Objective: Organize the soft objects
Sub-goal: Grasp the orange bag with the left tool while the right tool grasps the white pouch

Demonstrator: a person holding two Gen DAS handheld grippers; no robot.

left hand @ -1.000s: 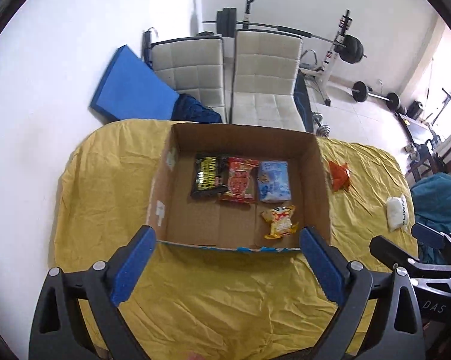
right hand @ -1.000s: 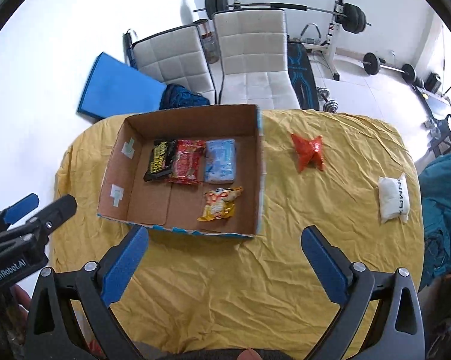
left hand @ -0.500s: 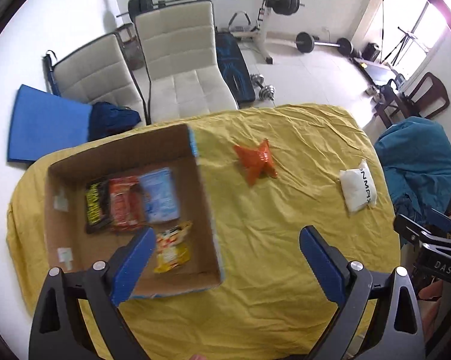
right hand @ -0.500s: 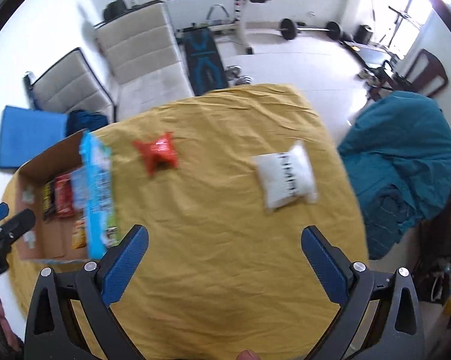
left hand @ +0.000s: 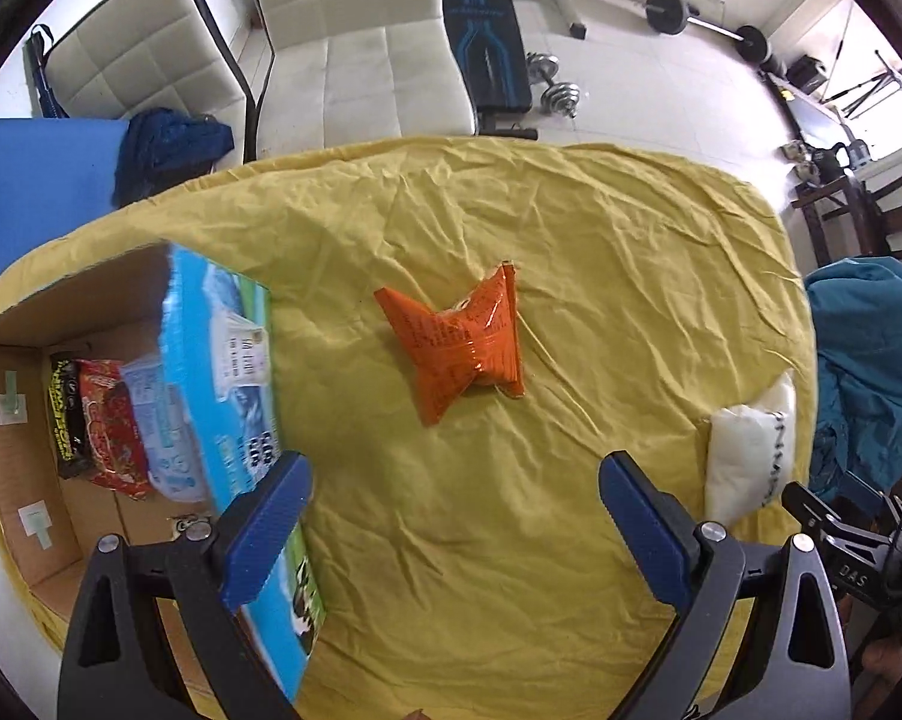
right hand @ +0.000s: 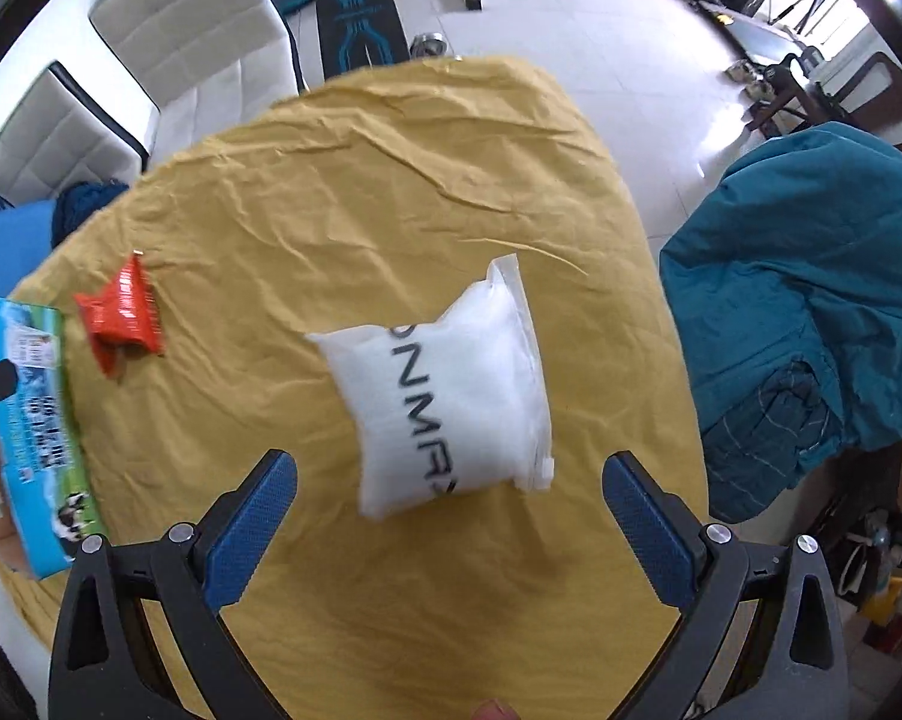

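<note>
Soft packets are the subject: two lie loose on a table draped in a wrinkled yellow cloth (left hand: 571, 540), and others are already in a cardboard box (left hand: 7, 468). Nearest the right wrist camera, the right gripper (right hand: 448, 525) hangs with its blue-padded jaws spread wide and empty, aimed at a white pillow-like packet (right hand: 445, 396) with black lettering, which lies flat on the cloth just ahead of the fingertips. In the left wrist view, the left gripper (left hand: 454, 525) is likewise spread wide and holds nothing; an orange snack packet (left hand: 457, 342), pinched at its middle, lies on the cloth a little beyond it. To the left of that gripper stands the box, its blue printed outer wall facing the table, with a black packet (left hand: 64, 414), a red packet (left hand: 112, 426) and a pale blue packet (left hand: 157, 432) side by side inside. Beyond the table are white chairs (left hand: 343, 36) and gym weights. Judging by this, the step in hand is reaching for the remaining loose packets; next, each gripper likely needs to descend, straddle its packet and close gently before carrying it to the box
</note>
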